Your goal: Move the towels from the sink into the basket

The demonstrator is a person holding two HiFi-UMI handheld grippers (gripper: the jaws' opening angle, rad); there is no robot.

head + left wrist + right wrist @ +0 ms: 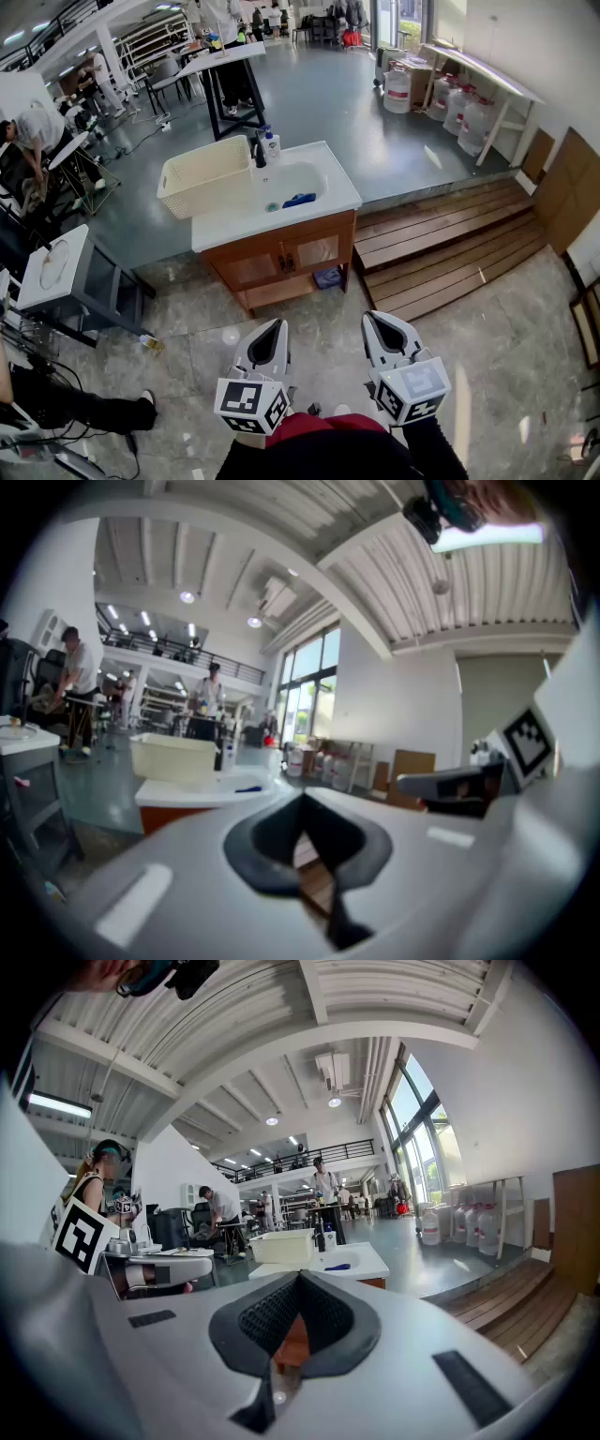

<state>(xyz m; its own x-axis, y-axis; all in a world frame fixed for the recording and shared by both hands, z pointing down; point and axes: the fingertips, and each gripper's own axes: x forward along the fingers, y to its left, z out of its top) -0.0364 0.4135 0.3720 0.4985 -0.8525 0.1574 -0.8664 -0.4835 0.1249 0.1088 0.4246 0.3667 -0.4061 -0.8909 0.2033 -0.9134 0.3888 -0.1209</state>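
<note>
A blue towel (300,200) lies in the basin of the white sink top (323,206), which sits on a wooden cabinet some way ahead of me. A cream plastic basket (204,175) stands on the left end of that top. My left gripper (275,325) and right gripper (375,321) are held side by side low in the head view, far short of the sink, both shut and empty. The left gripper view shows the basket (173,758) and towel (248,788) beyond its closed tips (302,797). The right gripper view shows the basket (281,1246) and towel (337,1267) beyond its closed tips (300,1274).
A black tap and a soap bottle (270,143) stand behind the basin. Wooden steps (450,244) run along the right of the cabinet. A grey cart (75,277) stands at the left, with a person (37,127) bent over further back. Marble floor lies between me and the cabinet.
</note>
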